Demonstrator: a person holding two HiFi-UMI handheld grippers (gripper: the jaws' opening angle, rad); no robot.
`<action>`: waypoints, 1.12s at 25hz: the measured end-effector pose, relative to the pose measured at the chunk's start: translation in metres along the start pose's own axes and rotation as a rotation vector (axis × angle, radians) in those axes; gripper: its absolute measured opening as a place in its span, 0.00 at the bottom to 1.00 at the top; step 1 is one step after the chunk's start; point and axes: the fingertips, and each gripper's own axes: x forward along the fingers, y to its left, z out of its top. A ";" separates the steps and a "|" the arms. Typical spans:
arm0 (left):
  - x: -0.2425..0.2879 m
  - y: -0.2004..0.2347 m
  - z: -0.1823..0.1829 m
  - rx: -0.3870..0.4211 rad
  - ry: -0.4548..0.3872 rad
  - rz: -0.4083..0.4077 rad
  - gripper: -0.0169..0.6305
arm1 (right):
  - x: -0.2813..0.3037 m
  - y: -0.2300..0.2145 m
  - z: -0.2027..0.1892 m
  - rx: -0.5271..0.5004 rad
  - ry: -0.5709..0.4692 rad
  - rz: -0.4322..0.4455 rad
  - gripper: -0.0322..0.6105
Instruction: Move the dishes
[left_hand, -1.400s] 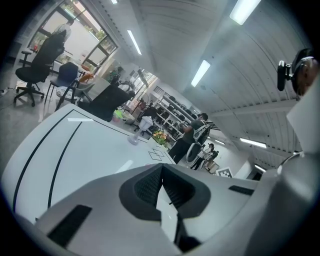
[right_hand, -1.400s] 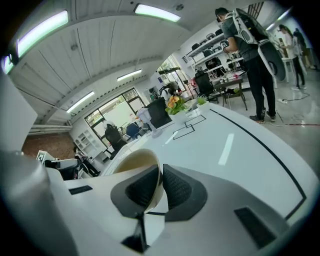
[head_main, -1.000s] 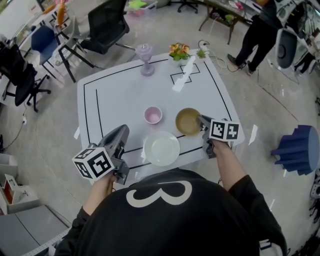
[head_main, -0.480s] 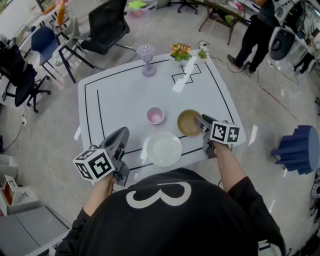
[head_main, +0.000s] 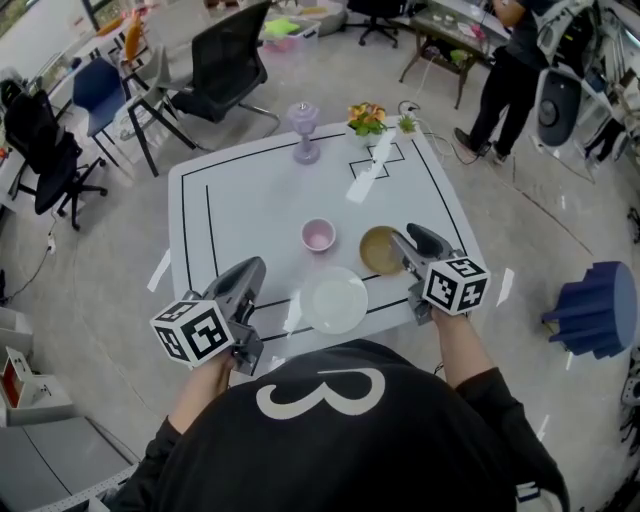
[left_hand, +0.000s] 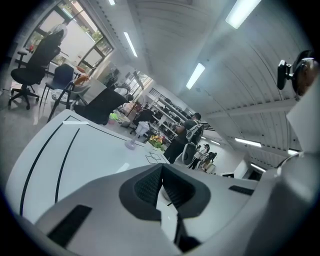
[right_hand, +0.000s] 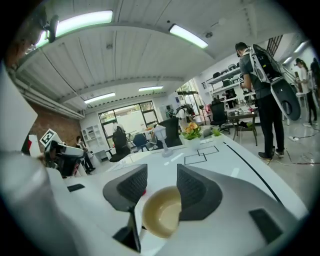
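The white table (head_main: 250, 200), lined in black, carries a white plate (head_main: 334, 305), pink bowl (head_main: 318, 235), tan bowl (head_main: 378, 249), purple lamp (head_main: 305, 131) and flower pot (head_main: 366, 120).

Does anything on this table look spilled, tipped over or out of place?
Nothing stands out. The white plate, pink bowl and tan bowl sit upright and empty on the table, and the flower pot stands upright at the far edge.

We read one white numeral, 3 (head_main: 320, 388), on the back of the person's black shirt (head_main: 400, 450); nothing else is legible.
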 end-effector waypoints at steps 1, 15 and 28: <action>-0.001 -0.003 0.001 0.004 -0.003 -0.006 0.03 | -0.004 0.011 0.006 -0.004 -0.021 0.027 0.31; -0.024 -0.060 -0.002 0.152 -0.024 -0.130 0.03 | -0.039 0.148 0.030 0.013 -0.133 0.457 0.06; -0.033 -0.078 -0.018 0.165 -0.022 -0.162 0.03 | -0.056 0.169 0.018 0.027 -0.127 0.527 0.06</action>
